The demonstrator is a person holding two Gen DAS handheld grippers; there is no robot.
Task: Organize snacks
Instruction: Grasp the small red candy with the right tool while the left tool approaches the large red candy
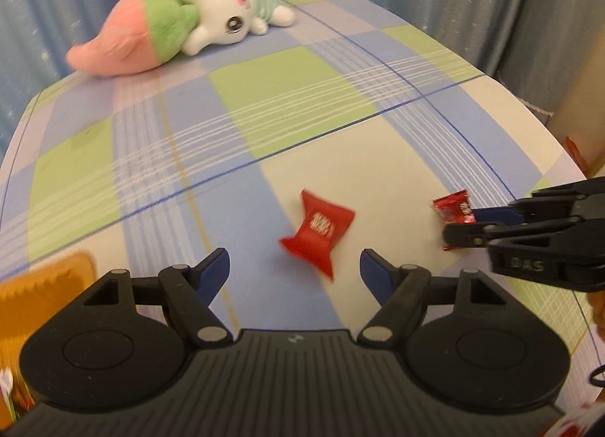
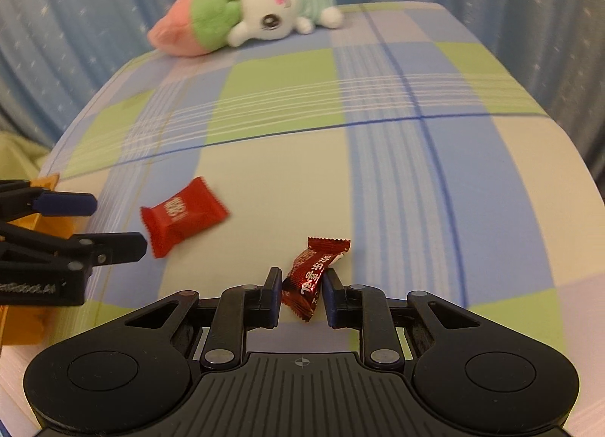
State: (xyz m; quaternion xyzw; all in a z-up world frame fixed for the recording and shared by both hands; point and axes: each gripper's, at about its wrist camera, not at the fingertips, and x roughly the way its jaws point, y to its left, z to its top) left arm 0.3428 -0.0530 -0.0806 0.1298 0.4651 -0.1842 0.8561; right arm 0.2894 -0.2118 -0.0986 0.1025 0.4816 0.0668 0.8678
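Right clamped on dark candy, left wide over red pack

My right gripper (image 2: 301,291) had its fingers pinched on the dark candy (image 2: 312,278) mid-wrapper; foil was light, crinkly, slick, so I judged the filled middle safer than the twisted ends. My left gripper (image 1: 295,266) stood apart, red pack (image 1: 317,232) lying just ahead between the fingertips, untouched on the cloth (image 1: 264,115). Puffy, soft; best grabbed across its short width.

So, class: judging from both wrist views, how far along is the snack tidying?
Done: nothing visibly stowed yet. In hand: the right claw is shut on the dark red candy. Left: the bright red packet lies on the checked cloth, ahead of the open left claw.
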